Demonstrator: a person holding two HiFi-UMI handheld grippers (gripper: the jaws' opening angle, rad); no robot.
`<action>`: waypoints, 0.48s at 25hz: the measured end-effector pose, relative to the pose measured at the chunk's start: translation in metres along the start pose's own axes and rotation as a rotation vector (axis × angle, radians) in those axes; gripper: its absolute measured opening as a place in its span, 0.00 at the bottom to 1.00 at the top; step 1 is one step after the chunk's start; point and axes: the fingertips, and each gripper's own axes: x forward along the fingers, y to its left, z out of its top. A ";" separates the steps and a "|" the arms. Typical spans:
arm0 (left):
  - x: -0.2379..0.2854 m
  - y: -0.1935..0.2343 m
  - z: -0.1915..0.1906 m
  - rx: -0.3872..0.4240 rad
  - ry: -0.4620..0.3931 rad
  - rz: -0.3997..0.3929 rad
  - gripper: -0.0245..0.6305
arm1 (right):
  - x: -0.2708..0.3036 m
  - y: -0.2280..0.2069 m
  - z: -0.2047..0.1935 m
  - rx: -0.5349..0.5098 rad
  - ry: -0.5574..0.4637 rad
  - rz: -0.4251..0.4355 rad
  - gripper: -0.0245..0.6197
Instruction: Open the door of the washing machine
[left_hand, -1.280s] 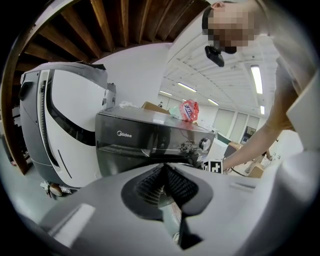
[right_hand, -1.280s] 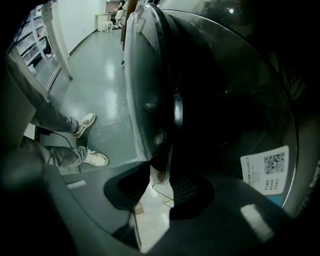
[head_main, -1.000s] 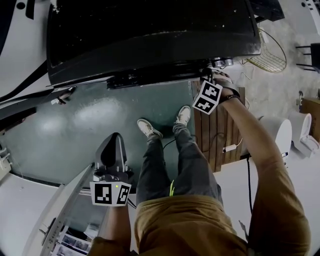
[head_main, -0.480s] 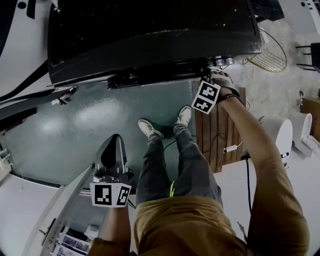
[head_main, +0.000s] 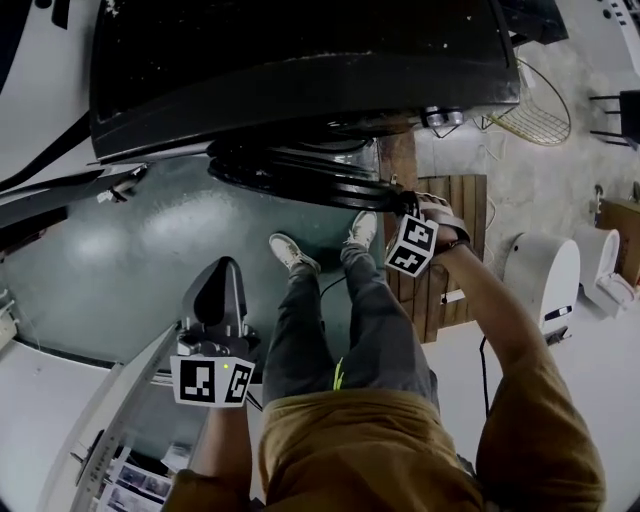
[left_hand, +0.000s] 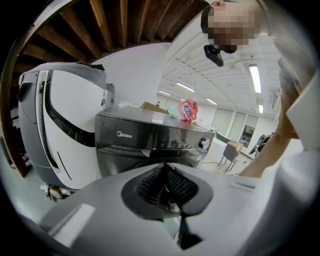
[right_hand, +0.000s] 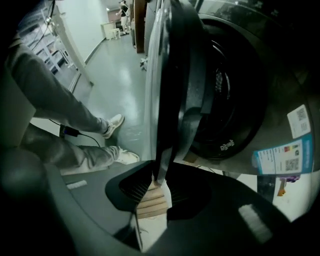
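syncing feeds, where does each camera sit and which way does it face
Head view: on the head, steeply down at washing machine, legs, left gripper, right gripper.
Left gripper view: rides left gripper, faces machine's front; shut jaws, arm show.
Right gripper view: rides right gripper, down the gripped door; legs show.
Shared: door, legs in head and right gripper views.

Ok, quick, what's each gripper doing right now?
Left gripper: closed, empty.
Right gripper: closed on the rim of the dark round washing machine door.
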 end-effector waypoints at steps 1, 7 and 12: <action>0.000 -0.001 0.001 0.009 -0.005 -0.001 0.13 | 0.001 0.005 -0.001 0.010 -0.006 0.002 0.19; -0.014 -0.008 -0.011 0.028 0.010 -0.006 0.13 | -0.002 0.022 0.004 0.035 -0.013 -0.026 0.18; -0.024 -0.010 -0.011 0.025 -0.022 -0.018 0.13 | -0.004 0.048 0.002 0.054 0.013 -0.020 0.18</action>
